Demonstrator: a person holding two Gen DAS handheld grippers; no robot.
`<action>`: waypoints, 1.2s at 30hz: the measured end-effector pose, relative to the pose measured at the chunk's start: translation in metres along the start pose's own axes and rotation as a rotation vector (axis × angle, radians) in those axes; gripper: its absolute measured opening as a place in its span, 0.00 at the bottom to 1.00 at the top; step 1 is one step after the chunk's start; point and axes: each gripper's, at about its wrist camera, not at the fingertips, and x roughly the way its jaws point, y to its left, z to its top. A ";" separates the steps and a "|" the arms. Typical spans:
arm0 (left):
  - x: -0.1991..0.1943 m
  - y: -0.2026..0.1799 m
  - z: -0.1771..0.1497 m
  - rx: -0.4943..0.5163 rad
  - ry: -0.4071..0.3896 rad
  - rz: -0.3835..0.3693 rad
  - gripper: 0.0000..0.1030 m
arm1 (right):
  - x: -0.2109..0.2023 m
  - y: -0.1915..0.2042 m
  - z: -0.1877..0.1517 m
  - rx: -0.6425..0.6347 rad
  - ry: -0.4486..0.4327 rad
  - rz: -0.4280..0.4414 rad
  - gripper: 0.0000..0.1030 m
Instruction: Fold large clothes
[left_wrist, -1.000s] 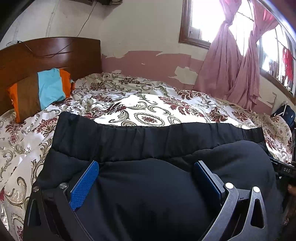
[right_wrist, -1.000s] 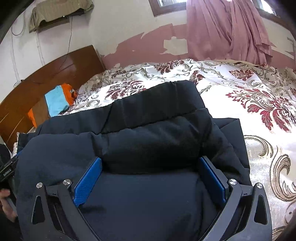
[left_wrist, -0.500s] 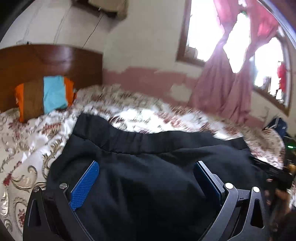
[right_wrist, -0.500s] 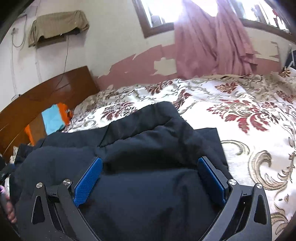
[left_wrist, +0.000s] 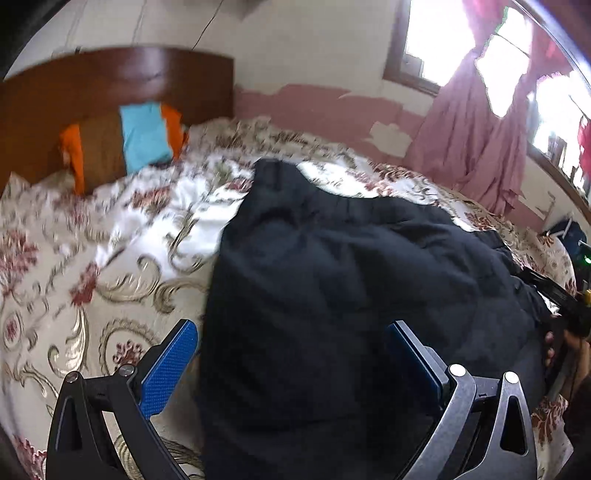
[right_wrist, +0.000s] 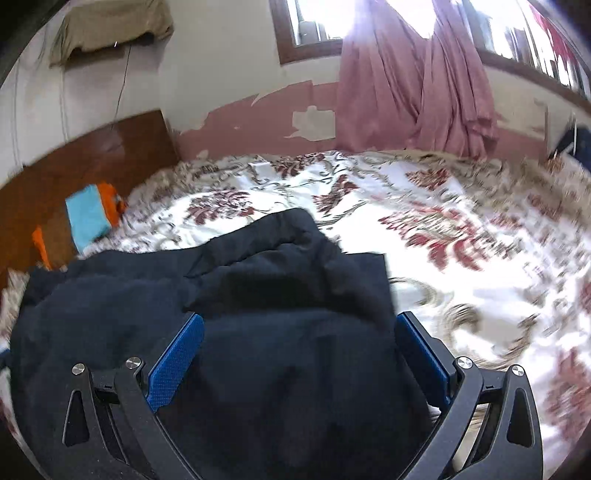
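Observation:
A large black padded garment (left_wrist: 351, 277) lies in folded layers on the floral bedspread (left_wrist: 92, 258). My left gripper (left_wrist: 291, 354) is open, its blue pads wide apart over the garment's near left part. The right gripper's handle shows at the right edge of the left wrist view. In the right wrist view the same garment (right_wrist: 258, 314) fills the foreground, and my right gripper (right_wrist: 299, 347) is open above its near right part. Neither gripper holds cloth.
A wooden headboard (left_wrist: 110, 85) with an orange, brown and blue pillow (left_wrist: 125, 144) stands at the far left. Pink curtains (right_wrist: 413, 81) hang under bright windows on the far wall. Bare bedspread (right_wrist: 480, 258) lies right of the garment.
Both views have swung and blurred. The left gripper has moved left, so bedspread shows under its left finger. The garment looks more bunched and shifted to the right in the left view.

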 end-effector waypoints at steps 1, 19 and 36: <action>0.005 0.007 0.000 -0.019 0.019 0.008 1.00 | -0.001 -0.001 0.001 -0.028 0.005 -0.021 0.98; 0.066 0.068 -0.014 -0.227 0.193 -0.324 1.00 | 0.054 -0.065 -0.012 0.112 0.296 0.161 0.99; 0.077 0.074 -0.001 -0.129 0.251 -0.479 1.00 | 0.063 -0.052 -0.035 0.158 0.398 0.424 0.99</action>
